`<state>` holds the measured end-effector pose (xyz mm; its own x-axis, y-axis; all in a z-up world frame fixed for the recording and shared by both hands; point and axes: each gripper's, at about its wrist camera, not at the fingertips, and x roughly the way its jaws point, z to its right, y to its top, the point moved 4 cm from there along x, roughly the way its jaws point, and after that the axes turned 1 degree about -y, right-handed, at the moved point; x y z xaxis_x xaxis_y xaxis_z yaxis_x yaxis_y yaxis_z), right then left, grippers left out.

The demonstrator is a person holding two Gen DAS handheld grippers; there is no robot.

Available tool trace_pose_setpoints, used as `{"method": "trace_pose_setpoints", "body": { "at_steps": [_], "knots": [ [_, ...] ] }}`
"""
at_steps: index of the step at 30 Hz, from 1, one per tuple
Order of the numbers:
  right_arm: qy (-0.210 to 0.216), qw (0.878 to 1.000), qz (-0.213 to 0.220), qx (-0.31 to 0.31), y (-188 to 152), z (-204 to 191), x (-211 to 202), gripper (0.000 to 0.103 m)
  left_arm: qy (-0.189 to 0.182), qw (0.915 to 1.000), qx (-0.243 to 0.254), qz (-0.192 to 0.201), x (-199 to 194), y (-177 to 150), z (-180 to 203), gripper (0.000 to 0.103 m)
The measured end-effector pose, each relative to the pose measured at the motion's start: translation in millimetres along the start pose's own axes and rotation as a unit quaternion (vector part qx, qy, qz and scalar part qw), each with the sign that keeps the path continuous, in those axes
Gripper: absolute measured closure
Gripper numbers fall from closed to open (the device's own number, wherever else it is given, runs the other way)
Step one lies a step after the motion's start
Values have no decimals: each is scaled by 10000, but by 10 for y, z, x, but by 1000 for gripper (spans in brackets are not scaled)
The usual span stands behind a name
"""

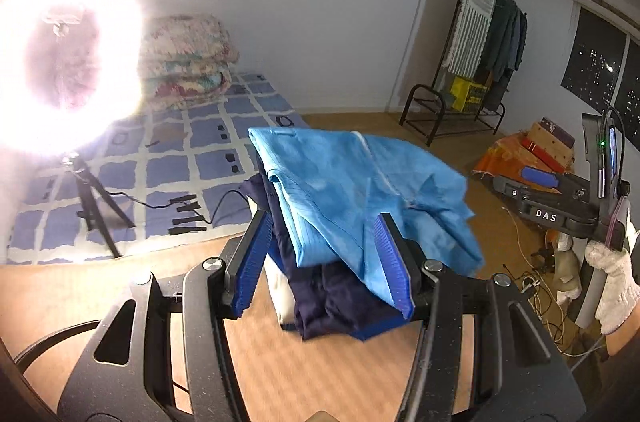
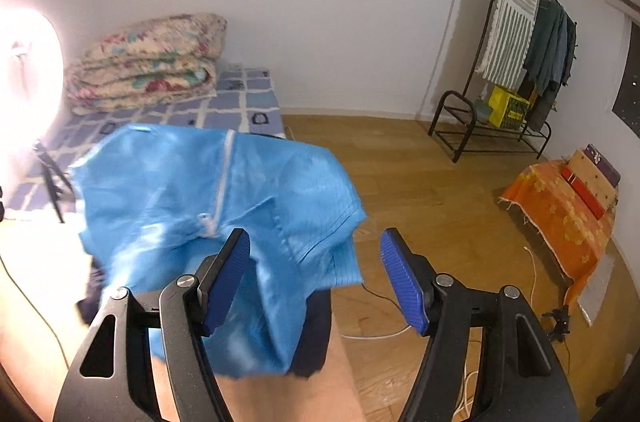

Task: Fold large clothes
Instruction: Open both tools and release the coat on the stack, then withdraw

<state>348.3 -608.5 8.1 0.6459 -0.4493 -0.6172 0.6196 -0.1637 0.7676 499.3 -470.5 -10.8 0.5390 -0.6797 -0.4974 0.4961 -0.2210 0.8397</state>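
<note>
A folded light blue garment [image 1: 340, 190] lies on top of a pile, with a navy garment [image 1: 336, 302] and something white under it, on a pale wooden table [image 1: 320, 374]. My left gripper [image 1: 320, 262] is open, its blue pads standing either side of the pile's near end without pressing it. In the right wrist view the light blue garment [image 2: 208, 198] looks blurred. My right gripper [image 2: 316, 280] is open at the garment's right edge; its left pad overlaps the cloth and its right pad hangs over the floor. A gloved hand [image 1: 616, 282] holds the right gripper.
A glaring ring light on a tripod [image 1: 72, 54] stands at the left. Behind it are a mattress with a blue checked sheet [image 1: 200, 150] and folded quilts [image 1: 188, 54]. A clothes rack [image 2: 516, 54], boxes on an orange cloth [image 2: 560, 214] and cables lie on the wooden floor.
</note>
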Motion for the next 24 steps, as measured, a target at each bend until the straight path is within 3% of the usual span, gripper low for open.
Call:
{"method": "trace_pose_setpoints", "body": {
  "at_steps": [7,9,12,14,17,24],
  "knots": [
    [361,9984,197,378,-195,20,-749,35,31,9998,13,173,-986,-215,189,47],
    [394,9982,234,382,-291,-5,-914,35,82,9997,82,238,-1226,-315,231,38],
    [646,9966,244,454,-462,-75,-1204,34,178,9992,209,305,-1664,-545,282,34],
    [819,9949,289,517,-572,-120,-1406,27,219,9988,283,345,-1906,-694,308,33],
    [812,9950,412,412,-755,-220,-1687,25,256,9981,322,447,-2266,-959,343,21],
    [915,9939,486,374,-1309,-412,-2170,23,329,9982,344,360,-2819,-1619,395,17]
  ]
}}
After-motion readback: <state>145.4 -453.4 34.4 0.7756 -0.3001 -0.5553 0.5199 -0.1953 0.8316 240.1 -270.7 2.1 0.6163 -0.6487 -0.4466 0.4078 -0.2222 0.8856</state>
